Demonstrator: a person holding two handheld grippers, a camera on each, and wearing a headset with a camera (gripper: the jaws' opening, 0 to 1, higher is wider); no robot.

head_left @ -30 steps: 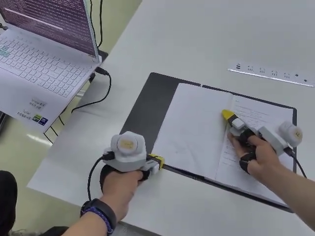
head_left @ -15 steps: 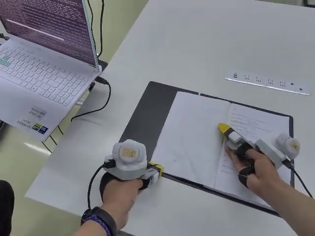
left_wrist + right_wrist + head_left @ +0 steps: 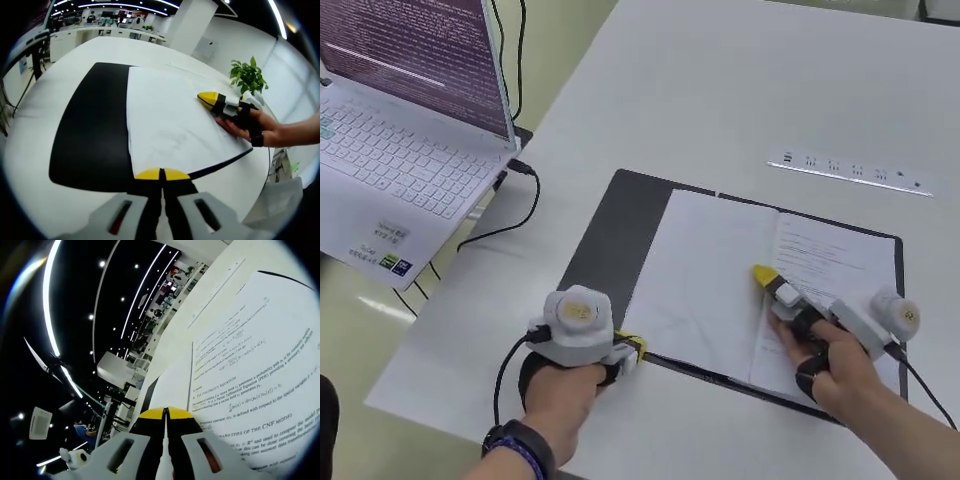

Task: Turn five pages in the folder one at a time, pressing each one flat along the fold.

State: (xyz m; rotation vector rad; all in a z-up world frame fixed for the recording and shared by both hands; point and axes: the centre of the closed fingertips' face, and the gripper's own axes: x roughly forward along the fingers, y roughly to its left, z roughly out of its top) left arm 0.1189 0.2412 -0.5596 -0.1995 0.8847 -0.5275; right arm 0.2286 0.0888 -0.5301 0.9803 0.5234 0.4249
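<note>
An open black folder [image 3: 610,235] lies on the white table. Its left side holds a blank white page [image 3: 705,285], its right side a printed page [image 3: 825,265]. My left gripper [image 3: 635,347] is shut, its yellow tips resting on the folder's near edge where the blank page [image 3: 165,120] meets the black cover [image 3: 85,135]. My right gripper [image 3: 762,273] is shut too, and its yellow tip lies on the fold between the pages. The right gripper view looks low over the printed page [image 3: 245,380] past the closed tips [image 3: 165,412]. The left gripper view shows that gripper [image 3: 207,97] lying on the paper.
An open laptop [image 3: 400,150] sits at the left, off the table edge, with a black cable [image 3: 510,215] running toward the folder. A white power strip [image 3: 845,172] lies beyond the folder. A potted plant [image 3: 247,77] stands far off.
The right gripper has slid along the fold toward the near edge. The left gripper stays on the folder's near edge. The head camera has shifted.
</note>
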